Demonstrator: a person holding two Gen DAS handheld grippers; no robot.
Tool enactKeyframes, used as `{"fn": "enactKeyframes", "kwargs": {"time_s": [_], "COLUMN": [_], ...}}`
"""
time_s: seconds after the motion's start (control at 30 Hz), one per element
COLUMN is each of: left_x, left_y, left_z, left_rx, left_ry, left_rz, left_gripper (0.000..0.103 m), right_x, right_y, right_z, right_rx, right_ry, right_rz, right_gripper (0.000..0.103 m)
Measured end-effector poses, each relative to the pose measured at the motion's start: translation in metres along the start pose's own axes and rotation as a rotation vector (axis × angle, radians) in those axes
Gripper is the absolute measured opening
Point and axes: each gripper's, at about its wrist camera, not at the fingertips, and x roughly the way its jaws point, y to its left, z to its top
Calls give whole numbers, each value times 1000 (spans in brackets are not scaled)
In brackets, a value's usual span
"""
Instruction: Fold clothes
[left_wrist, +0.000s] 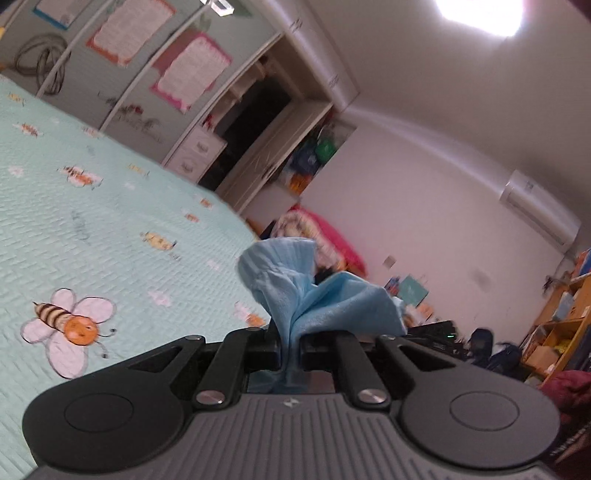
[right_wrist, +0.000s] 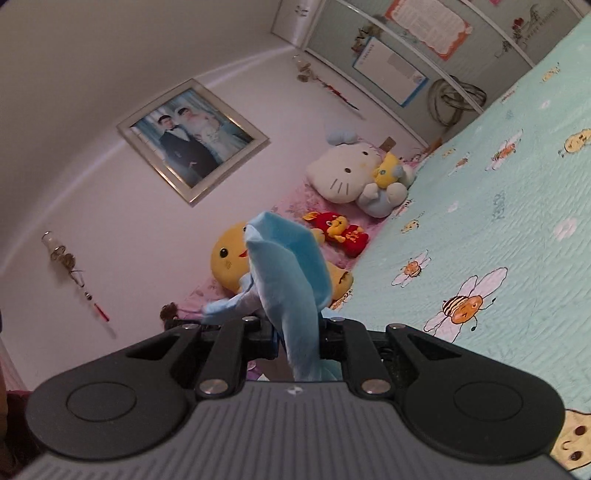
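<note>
Two grippers, left gripper (left_wrist: 290, 349) and right gripper (right_wrist: 297, 341), each clamping one blue garment (left_wrist: 314, 295).

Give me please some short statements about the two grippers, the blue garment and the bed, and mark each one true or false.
1. The left gripper is shut on the light blue garment. True.
2. The right gripper is empty. False: its fingers pinch the same blue cloth.
3. The bedspread is printed with bees. True.
4. A white cat plush lies at the bed's head. True.
5. The wardrobe is closed. False: one section stands open.
</note>
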Motion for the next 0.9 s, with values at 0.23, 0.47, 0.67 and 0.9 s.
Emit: {"fn": "enactKeyframes", "kwargs": {"time_s": [0.23,0.47,0.67,0.9], "left_x": [112,133,80,50], "left_y": [111,118,45,-27], "left_z": [-23,-26,-30,-30], "left_rx": [-138,-155,-68,-15], "left_ry": [162,112,70,-13], "left_rz": [107,43,-7,-82], "left_gripper": [6,6,6,6], "right_x": [31,21,-17,-63], "right_y": [-95,-122,-68,8], "right_z": [-15,-29,-35,-23], "right_rx": [103,164,100,-21], "right_ry": [11,-36,-57,-84], "right_rz": [-205,-171,-67,10], "right_gripper": [13,13,13,13]}}
